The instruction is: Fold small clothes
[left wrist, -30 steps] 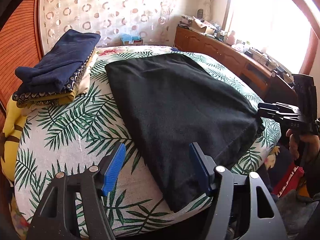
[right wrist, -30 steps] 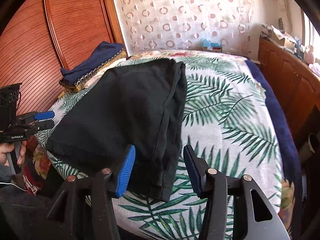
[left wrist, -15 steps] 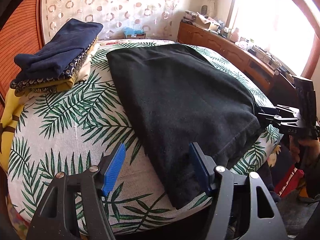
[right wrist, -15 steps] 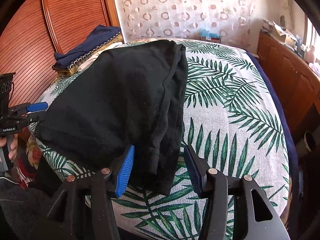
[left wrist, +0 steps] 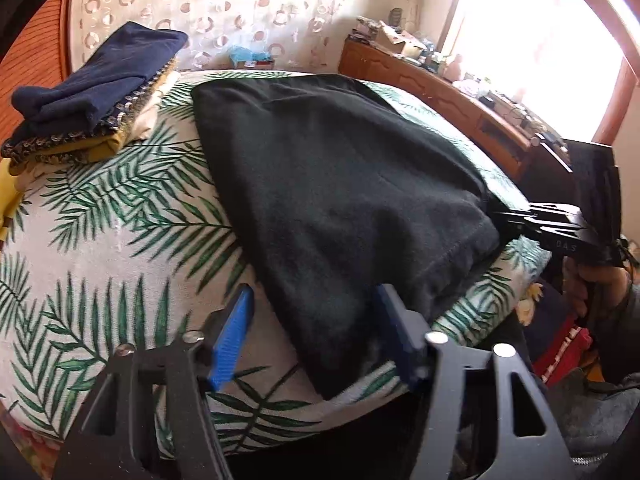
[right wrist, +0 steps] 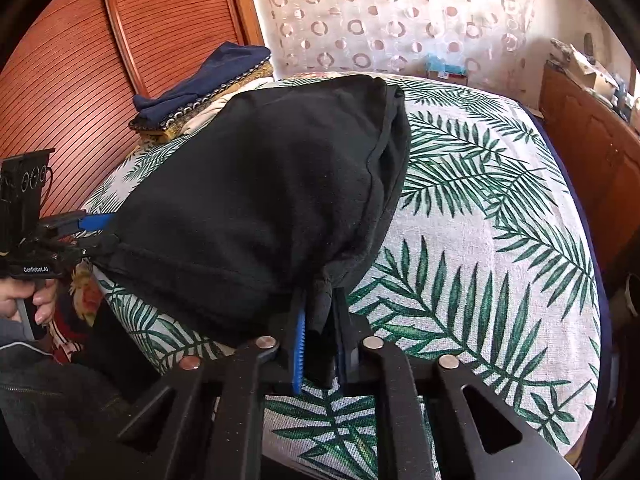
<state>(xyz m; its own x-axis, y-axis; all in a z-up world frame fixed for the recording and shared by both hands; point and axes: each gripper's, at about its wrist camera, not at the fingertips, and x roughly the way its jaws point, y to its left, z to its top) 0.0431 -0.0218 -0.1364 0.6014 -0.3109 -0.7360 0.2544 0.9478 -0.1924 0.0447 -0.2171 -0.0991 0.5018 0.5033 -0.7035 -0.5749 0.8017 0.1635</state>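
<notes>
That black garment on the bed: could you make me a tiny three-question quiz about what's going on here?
1. True or false: the right hand-held gripper has the black garment pinched between its pads.
2. Which gripper has the garment's corner between jaws not yet pressing on it? A) left hand-held gripper B) right
3. What lies at the bed's far left corner?

Key: 1 true. 2 A; its jaws are closing. 3 A stack of folded clothes, navy on top.

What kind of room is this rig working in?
Most likely a home bedroom: a mattress under a white palm-leaf printed sheet, a reddish slatted wooden headboard, and a long brown wooden dresser cluttered with small items under a bright window.
</notes>
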